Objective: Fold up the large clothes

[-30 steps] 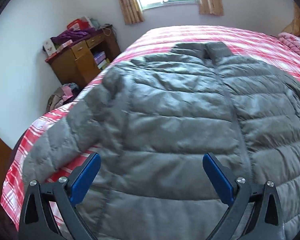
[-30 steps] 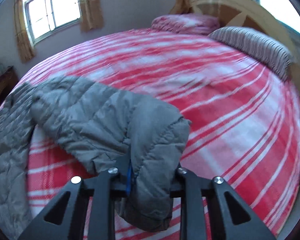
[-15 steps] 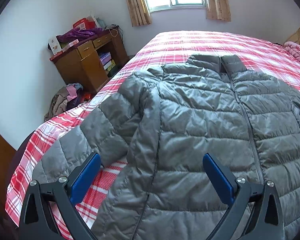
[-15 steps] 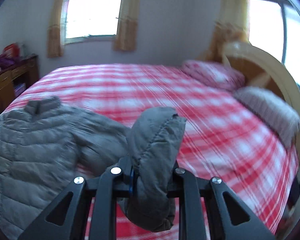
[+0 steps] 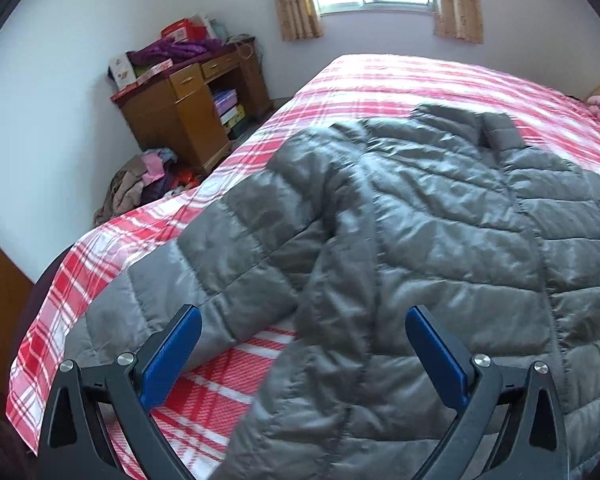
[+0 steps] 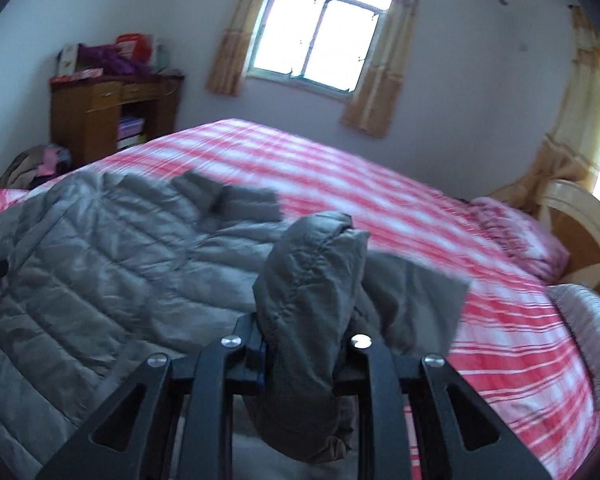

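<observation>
A grey quilted puffer jacket [image 5: 440, 232] lies front up on the red plaid bed [image 5: 400, 80], collar toward the window. Its left sleeve [image 5: 204, 280] stretches toward the bed's near corner. My left gripper [image 5: 304, 352] is open and empty, hovering above the jacket's lower left side, blue pads wide apart. My right gripper [image 6: 304, 360] is shut on the cuff end of the other sleeve [image 6: 312, 280], holding it lifted over the jacket body [image 6: 100, 264].
A wooden desk [image 5: 188, 108] piled with boxes and purple cloth stands by the wall left of the bed, with a heap of clothes [image 5: 140, 180] on the floor. Pillows [image 6: 516, 232] and a wooden headboard [image 6: 580, 232] are at the right.
My right gripper has carried the sleeve up and leftward over the jacket. My left gripper's view has shifted left along the jacket, showing more of the left sleeve; it stays open.
</observation>
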A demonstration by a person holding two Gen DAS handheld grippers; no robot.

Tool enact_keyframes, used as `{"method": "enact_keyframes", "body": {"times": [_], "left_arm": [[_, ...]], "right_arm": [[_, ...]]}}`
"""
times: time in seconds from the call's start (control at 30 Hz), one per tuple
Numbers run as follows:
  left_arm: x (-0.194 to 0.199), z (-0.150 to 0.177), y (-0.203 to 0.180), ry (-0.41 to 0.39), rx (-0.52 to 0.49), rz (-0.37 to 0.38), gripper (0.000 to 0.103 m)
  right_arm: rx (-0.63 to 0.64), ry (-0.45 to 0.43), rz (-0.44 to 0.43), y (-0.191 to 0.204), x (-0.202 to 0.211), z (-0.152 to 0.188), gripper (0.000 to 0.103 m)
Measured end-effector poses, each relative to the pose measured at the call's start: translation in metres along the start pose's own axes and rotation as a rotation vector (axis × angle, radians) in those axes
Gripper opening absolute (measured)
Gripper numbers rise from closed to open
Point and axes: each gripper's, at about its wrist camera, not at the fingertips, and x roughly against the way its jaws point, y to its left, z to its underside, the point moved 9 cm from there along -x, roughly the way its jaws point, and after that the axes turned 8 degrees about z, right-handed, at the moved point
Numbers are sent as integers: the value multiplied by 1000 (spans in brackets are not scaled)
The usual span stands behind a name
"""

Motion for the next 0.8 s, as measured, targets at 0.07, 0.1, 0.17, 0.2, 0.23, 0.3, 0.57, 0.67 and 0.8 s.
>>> {"method": "enact_keyframes", "body": {"times": [0.07, 0.1, 0.17, 0.2, 0.23, 0.3, 0.57, 0.67, 0.8], "left_arm": [[-2, 1, 11, 9, 8, -17, 102], [-1, 1, 17, 10, 14, -25, 102], [1, -2, 27, 4, 25, -35, 102], [4, -5, 31, -5, 31, -43, 102], [7, -7, 33, -13, 36, -45, 102], [16, -13, 29, -28, 49, -19, 102], [31, -33, -83, -30, -50, 199, 102], [21, -36, -132, 0, -90, 257, 102], [-5, -32, -196, 55, -143, 294, 101]], "right_arm": [[6, 42, -103, 26, -6, 12, 71], [19, 50, -139, 38, -4, 17, 88], [49, 28, -175, 51, 11, 23, 88], [78, 25, -199, 56, 21, 29, 89], [92, 26, -215, 59, 28, 33, 89], [94, 14, -245, 56, 45, 40, 89], [10, 95, -9, -34, 21, 87, 88], [-76, 165, 46, -71, 1, 111, 88], [-103, 210, 56, -83, -14, 134, 90]]}}
